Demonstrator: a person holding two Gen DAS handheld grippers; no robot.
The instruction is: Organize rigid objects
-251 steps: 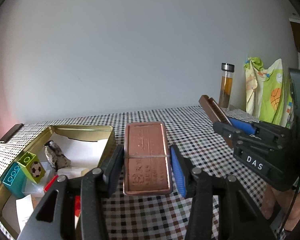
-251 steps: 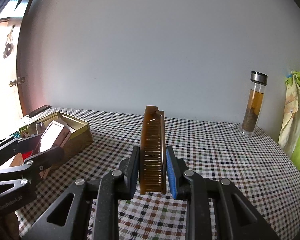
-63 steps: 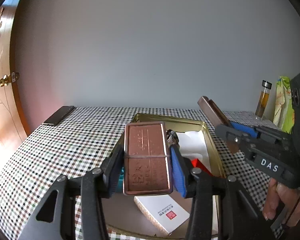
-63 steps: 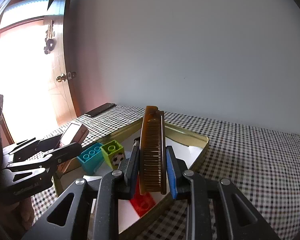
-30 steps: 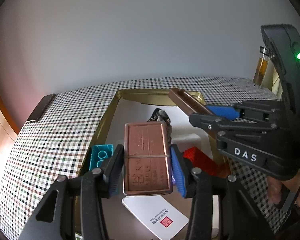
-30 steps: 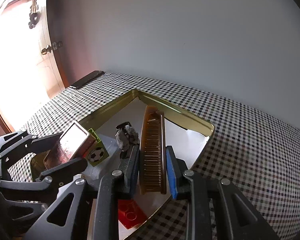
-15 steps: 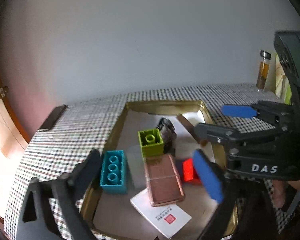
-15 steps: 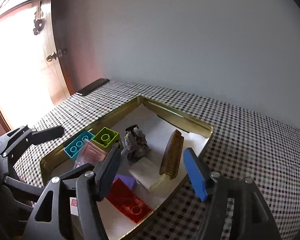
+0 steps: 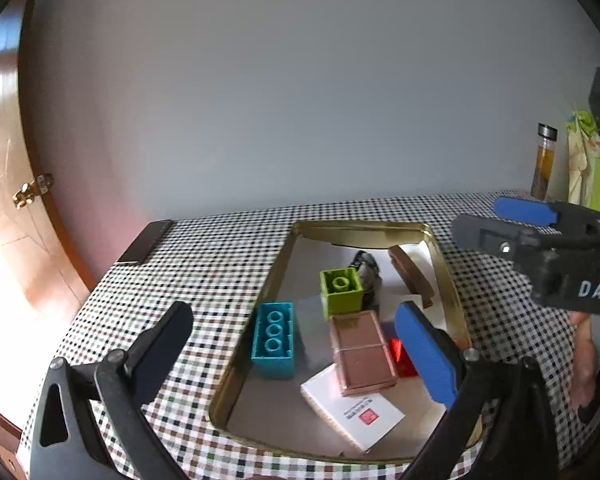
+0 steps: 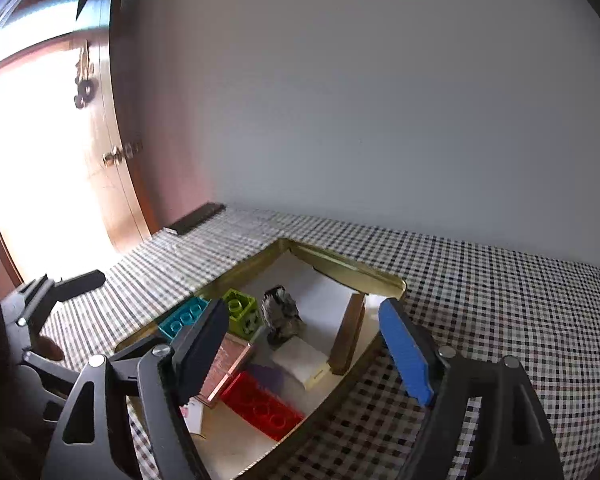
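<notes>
Now the copper-coloured tin (image 9: 362, 352) lies flat in the gold metal tray (image 9: 444, 256), low and centre in the left wrist view; it is a smooth rectangular box with rounded corners and a seam across its lid, resting partly on a white card (image 9: 352, 408); the brown comb (image 10: 346, 334) stands on edge along the tray's right wall, dull and long; beside them sit a teal brick (image 9: 274, 338), a lime block (image 9: 340, 288), a glossy red brick (image 10: 262, 404) and a rough grey stone (image 10: 282, 314); the tray rests on a checked cloth over the worktop (image 10: 500, 312). The left hand-held gripper (image 9: 300, 344) tilts downward above the tray, released and spread wide, nothing between its fingers; the right hand-held gripper (image 10: 308, 340), also angled down, is opening with nothing pinched, the comb free below it.
</notes>
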